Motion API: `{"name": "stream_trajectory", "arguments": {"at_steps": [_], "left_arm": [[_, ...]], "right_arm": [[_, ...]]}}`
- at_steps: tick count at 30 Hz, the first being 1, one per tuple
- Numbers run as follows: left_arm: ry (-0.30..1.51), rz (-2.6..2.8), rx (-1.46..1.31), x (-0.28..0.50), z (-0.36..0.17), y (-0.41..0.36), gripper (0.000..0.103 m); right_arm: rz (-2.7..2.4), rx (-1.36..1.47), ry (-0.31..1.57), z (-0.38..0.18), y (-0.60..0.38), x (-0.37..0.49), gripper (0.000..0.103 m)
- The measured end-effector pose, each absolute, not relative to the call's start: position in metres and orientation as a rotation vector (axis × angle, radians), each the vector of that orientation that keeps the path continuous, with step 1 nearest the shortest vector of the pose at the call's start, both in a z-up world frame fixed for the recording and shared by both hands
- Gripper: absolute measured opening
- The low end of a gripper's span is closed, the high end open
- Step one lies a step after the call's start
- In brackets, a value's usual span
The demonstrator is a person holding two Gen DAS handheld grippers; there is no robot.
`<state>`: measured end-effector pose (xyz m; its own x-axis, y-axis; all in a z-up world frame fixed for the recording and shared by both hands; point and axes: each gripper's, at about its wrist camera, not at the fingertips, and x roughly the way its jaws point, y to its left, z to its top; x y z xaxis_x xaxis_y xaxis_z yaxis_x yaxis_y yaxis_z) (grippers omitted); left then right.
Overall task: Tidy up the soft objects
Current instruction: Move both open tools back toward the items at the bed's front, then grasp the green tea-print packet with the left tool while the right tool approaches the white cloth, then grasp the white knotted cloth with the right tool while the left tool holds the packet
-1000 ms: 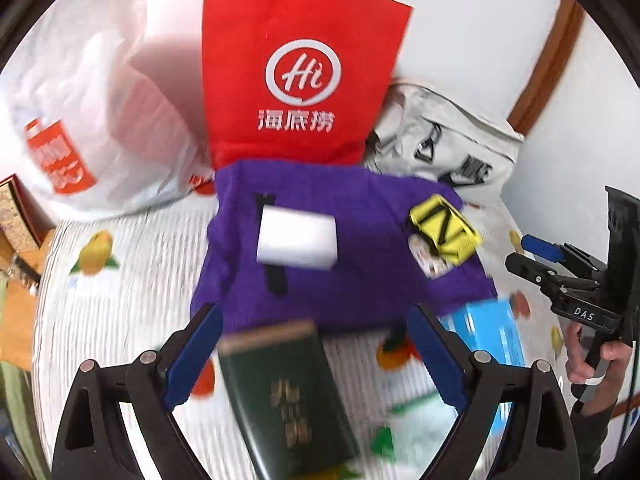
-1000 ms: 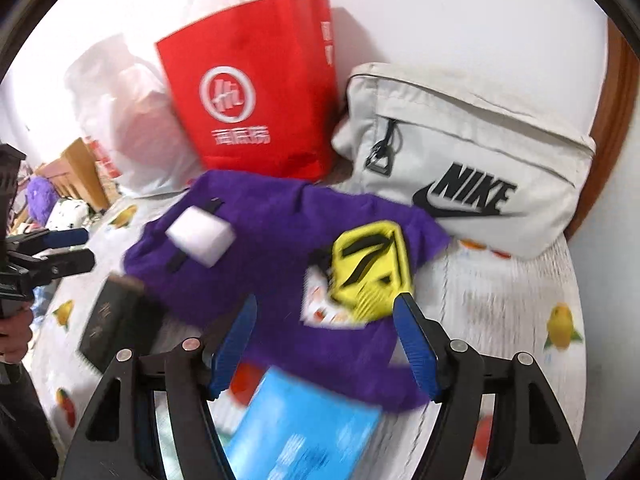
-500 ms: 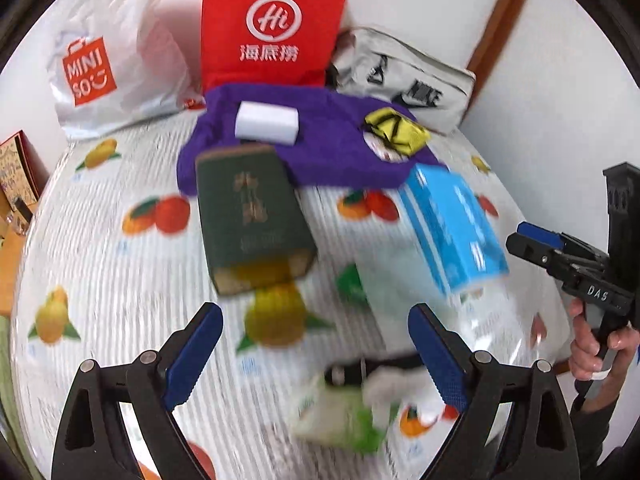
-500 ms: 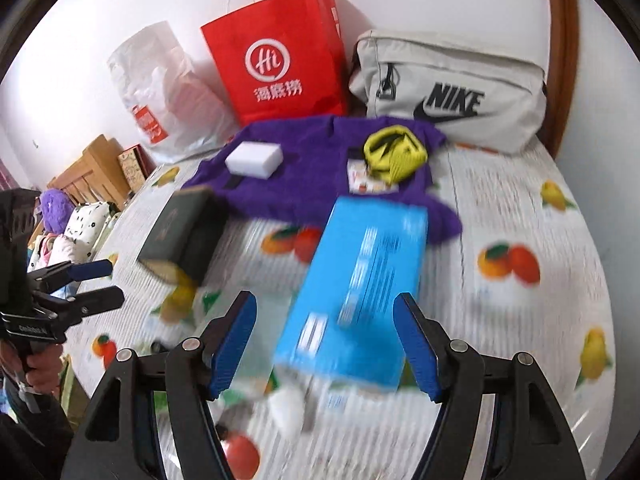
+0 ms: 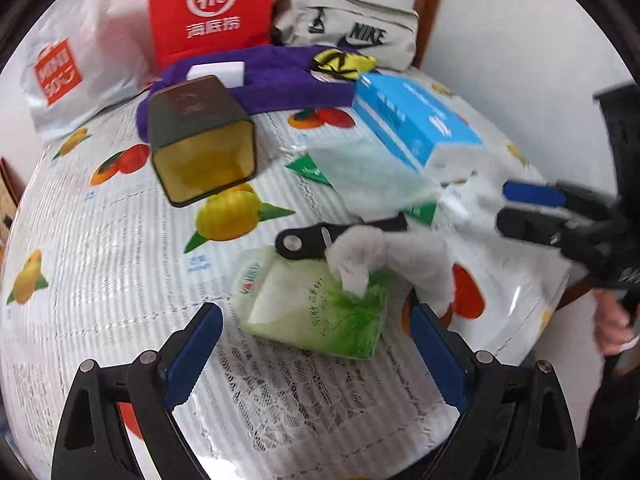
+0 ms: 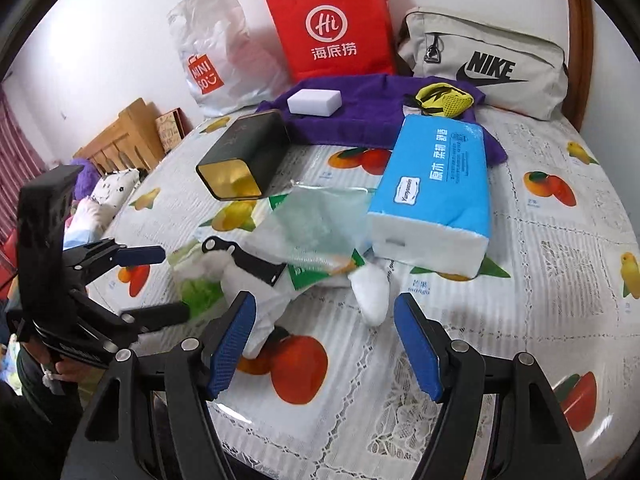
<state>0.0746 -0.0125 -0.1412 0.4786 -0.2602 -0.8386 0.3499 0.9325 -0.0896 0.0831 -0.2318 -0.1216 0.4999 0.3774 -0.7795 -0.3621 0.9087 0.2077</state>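
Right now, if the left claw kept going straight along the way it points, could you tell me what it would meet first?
Most likely the green tissue pack, lying just ahead between the open left claw fingers; depth is hard to judge through the fisheye.

Both hand-held grippers tilt down toward the bed, jaws spread wide and gripping nothing. The left hand-held gripper hangs nearest the bed's front edge, a hand clasping its handle. The right hand-held gripper hangs beside it, held by a hand.
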Motion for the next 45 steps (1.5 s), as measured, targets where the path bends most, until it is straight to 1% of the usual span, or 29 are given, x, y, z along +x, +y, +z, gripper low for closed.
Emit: {"name": "stream_trajectory", "arguments": {"at_steps": [6,8,9,14,19,23,25,27,30,32,37,38,39,40,43,44,45], "left_arm": [[1.0,-0.358,0.13,0.089,-0.161,-0.015,0.095],[0.995,-0.365,0.117,0.09,-0.164,-0.012,0.084],[0.983,-0.361,0.123,0.09,-0.163,-0.011,0.071],[0.974,-0.312,0.116,0.088,-0.157,0.005,0.071],[0.972,-0.264,0.128,0.086,-0.157,0.02,0.071],[0.968,-0.199,0.078,0.087,-0.155,0.045,0.071],[0.963,-0.164,0.06,0.088,-0.156,0.058,0.071],[0.962,-0.143,0.042,0.088,-0.157,0.068,0.071],[0.97,-0.15,0.011,0.089,-0.16,0.08,0.071],[0.974,-0.168,-0.031,0.089,-0.162,0.085,0.071],[0.961,-0.215,-0.032,0.085,-0.162,0.088,0.071],[0.959,-0.223,-0.035,0.085,-0.162,0.09,0.069],[0.957,-0.21,-0.031,0.084,-0.163,0.092,0.069],[0.957,-0.208,-0.033,0.084,-0.163,0.095,0.069],[0.953,-0.227,-0.038,0.083,-0.163,0.1,0.071],[0.953,-0.226,-0.039,0.083,-0.163,0.1,0.071],[0.952,-0.227,-0.036,0.083,-0.163,0.1,0.071]], "right_arm": [[0.426,0.052,0.955,-0.127,-0.241,0.079,0.071],[0.426,0.063,0.961,-0.13,-0.241,0.079,0.071],[0.424,0.063,0.965,-0.131,-0.24,0.079,0.071],[0.454,0.047,0.945,-0.13,-0.226,0.076,0.071],[0.543,-0.013,0.904,-0.123,-0.191,0.073,0.071],[0.586,-0.053,0.901,-0.121,-0.167,0.074,0.071],[0.615,-0.066,0.901,-0.123,-0.153,0.074,0.068],[0.643,-0.092,0.914,-0.128,-0.138,0.076,0.062],[0.667,-0.107,0.941,-0.139,-0.118,0.081,0.059],[0.681,-0.111,0.959,-0.145,-0.106,0.085,0.058],[0.713,-0.155,0.972,-0.158,-0.077,0.095,0.058],[0.711,-0.161,0.984,-0.161,-0.072,0.098,0.057],[0.713,-0.159,0.994,-0.164,-0.068,0.102,0.052],[0.724,-0.144,1.005,-0.168,-0.066,0.106,0.049],[0.711,-0.125,1.013,-0.174,-0.066,0.113,0.026],[0.704,-0.138,1.006,-0.174,-0.066,0.114,0.01],[0.709,-0.145,1.01,-0.175,-0.066,0.114,0.008]]}}
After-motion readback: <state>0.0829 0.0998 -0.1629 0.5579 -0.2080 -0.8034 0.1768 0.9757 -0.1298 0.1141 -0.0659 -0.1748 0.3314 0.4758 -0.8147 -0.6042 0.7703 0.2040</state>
